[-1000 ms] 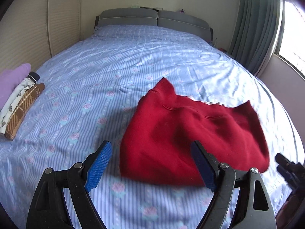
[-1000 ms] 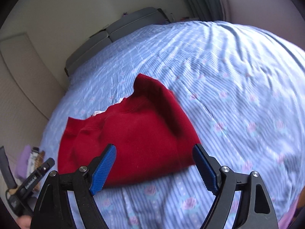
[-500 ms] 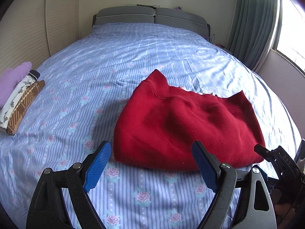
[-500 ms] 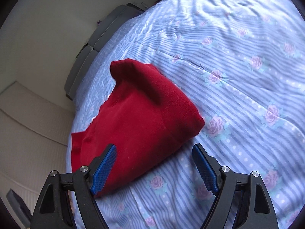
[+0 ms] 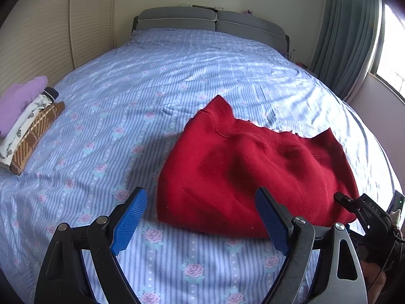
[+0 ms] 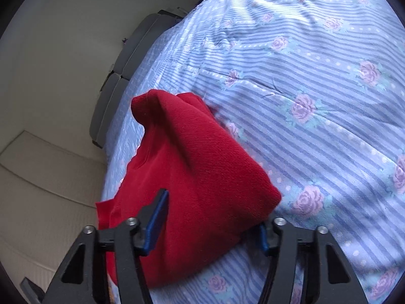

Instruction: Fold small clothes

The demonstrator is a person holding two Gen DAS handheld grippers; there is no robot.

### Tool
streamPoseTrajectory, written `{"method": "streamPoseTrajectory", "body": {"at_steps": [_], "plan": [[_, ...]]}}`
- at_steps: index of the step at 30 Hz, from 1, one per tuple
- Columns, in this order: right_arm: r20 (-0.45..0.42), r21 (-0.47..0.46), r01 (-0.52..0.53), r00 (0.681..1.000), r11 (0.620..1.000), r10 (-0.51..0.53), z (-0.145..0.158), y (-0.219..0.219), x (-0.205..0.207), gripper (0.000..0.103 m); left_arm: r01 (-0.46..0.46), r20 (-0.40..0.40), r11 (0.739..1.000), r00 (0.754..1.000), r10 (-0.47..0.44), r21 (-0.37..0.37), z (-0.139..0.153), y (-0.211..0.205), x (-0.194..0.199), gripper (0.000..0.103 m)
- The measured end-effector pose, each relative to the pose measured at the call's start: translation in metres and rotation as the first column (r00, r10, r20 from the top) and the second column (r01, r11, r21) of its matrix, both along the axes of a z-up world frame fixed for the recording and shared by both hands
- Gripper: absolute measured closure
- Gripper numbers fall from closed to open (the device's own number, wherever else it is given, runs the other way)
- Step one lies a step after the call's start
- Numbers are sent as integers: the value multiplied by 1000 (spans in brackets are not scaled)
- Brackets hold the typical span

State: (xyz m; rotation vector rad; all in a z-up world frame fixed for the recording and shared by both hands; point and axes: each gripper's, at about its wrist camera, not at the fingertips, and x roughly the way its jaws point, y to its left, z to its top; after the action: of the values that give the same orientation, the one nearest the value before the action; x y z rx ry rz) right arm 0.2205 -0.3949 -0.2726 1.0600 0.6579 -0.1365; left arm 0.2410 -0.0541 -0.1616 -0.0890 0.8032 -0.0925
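Observation:
A red sweater (image 5: 253, 167) lies folded on the blue flowered bedsheet (image 5: 152, 88), right of the middle. My left gripper (image 5: 201, 192) hovers open just before the sweater's near left corner, nothing between its blue pads. My right gripper (image 6: 214, 210) is rolled to one side at the sweater's (image 6: 192, 177) near right corner. Its jaws are closing with the thick folded edge between them. One pad (image 6: 158, 217) lies over the cloth and the other (image 6: 263, 235) is tucked under the edge. The right gripper's black frame (image 5: 367, 210) shows at the left wrist view's right edge.
A stack of folded clothes (image 5: 25, 126), purple on top, sits at the bed's left side. The grey headboard (image 5: 210, 22) is at the far end. A curtain (image 5: 349, 38) and a window are to the right, a panelled wall (image 5: 38, 38) to the left.
The right gripper sank and rolled toward the sweater's corner, and its jaws narrowed around the folded edge. The sweater settled flat. The left gripper stayed open and nearly still.

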Motion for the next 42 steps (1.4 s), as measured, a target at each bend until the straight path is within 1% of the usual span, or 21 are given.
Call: {"method": "streamPoseTrajectory", "body": {"at_steps": [1,2,4,6,9,12,15,17,19,20,21,23,24,25,26,27,31,32,34,40,42], "plan": [[0,13,7,1000,1000,-7,0,-1,0,53,-4,-1,1000,1000,4,-2,1,2,-1,16],[-3,16,12,1000,1000,-12,0,-2,-1,55,-9,0,1000,1000,9,-5,2,5,-1,16],[-4,-20,22,1000,1000,-22,12,2,-2,62,-22,4,1000,1000,22,-12,6,15,-4,16],[-7,-111,19,1000,994,-20,30,12,-1,66,-35,9,999,999,35,-13,11,23,-7,16],[2,-246,10,1000,969,-10,62,31,5,69,-62,17,998,998,62,-16,19,43,-11,16],[24,-382,9,1000,924,0,98,58,13,71,-96,27,995,995,96,-17,28,68,-17,16],[60,-537,0,997,844,38,132,96,24,71,-141,44,990,989,141,-20,36,98,-25,16],[80,-650,-18,993,760,92,152,131,30,71,-170,49,985,984,172,-26,40,121,-29,16],[76,-762,-46,984,647,160,164,170,37,72,-200,51,979,978,201,-30,43,143,-35,15],[62,-817,-65,978,573,198,167,192,40,72,-212,53,977,976,213,-31,43,153,-38,15],[48,-853,-80,972,516,230,167,211,42,72,-224,54,974,973,226,-31,43,163,-40,15],[-6,-925,-119,954,360,300,160,250,46,72,-253,53,967,966,254,-35,43,186,-47,14],[-46,-954,-141,941,266,334,152,271,47,72,-266,49,963,962,268,-39,41,197,-51,14],[-83,-969,-160,930,190,359,143,286,48,72,-273,46,961,960,275,-42,40,203,-52,14],[-114,-976,-174,920,130,375,135,299,47,72,-282,40,958,958,284,-46,38,212,-54,14],[-164,-980,-196,906,44,390,123,314,47,72,-288,35,956,956,290,-48,36,217,-55,14],[-308,-949,-248,866,-195,394,81,351,42,72,-298,8,953,954,299,-54,25,234,-60,14],[-336,-936,-258,859,-241,386,74,358,40,72,-296,1,953,955,297,-56,22,236,-61,14],[-388,-908,-280,842,-312,375,60,371,33,72,-290,-8,955,957,290,-57,17,237,-62,14],[-524,-828,-360,771,-430,362,24,391,24,71,-292,-33,954,956,290,-71,5,247,-63,14],[-546,-809,-366,759,-460,355,15,395,21,71,-294,-37,953,956,292,-71,3,250,-63,14]]}}
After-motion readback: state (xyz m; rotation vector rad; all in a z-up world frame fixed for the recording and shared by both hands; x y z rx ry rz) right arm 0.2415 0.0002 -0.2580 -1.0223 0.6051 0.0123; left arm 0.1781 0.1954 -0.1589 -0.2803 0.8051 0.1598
